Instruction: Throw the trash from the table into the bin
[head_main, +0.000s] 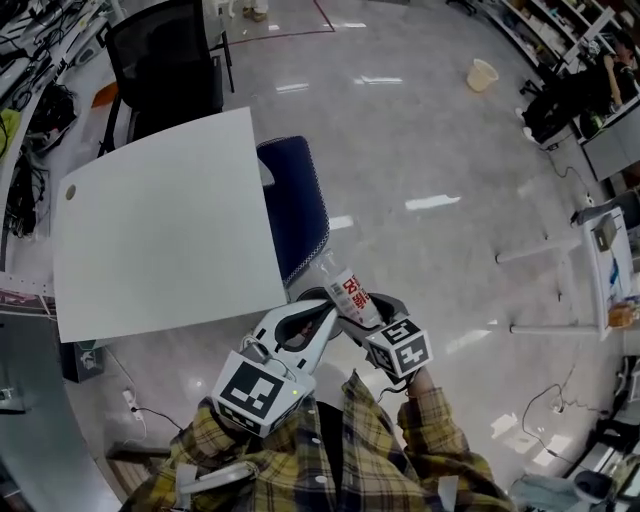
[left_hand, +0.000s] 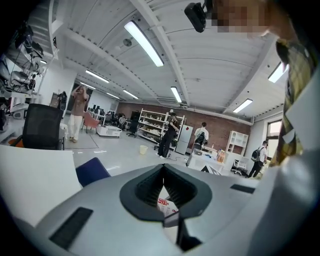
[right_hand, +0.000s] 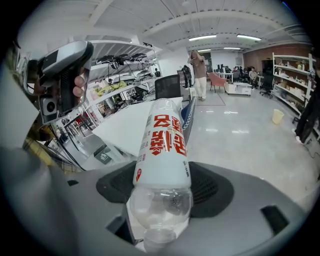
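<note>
White surface (head_main: 160, 230): bare top, lying left of the bin. Dark blue bin (head_main: 297, 205): stands on the floor, touching or just beside the surface's right edge, mouth upward. Left gripper (head_main: 327, 308): jaws drawn together on nothing, tips near the bin's near end and just beside the bottle. Right gripper (head_main: 358, 314): jaws clamped on a clear plastic bottle (head_main: 350, 292) with a white, red-printed label, held over the floor near the bin's near end.

Open-plan lab, probably robotics: shelving racks (right_hand: 117, 75) (gear-laden), office chair (head_main: 165, 60), polished floor (head_main: 420, 130), ceiling strip lights (left_hand: 145, 42).
</note>
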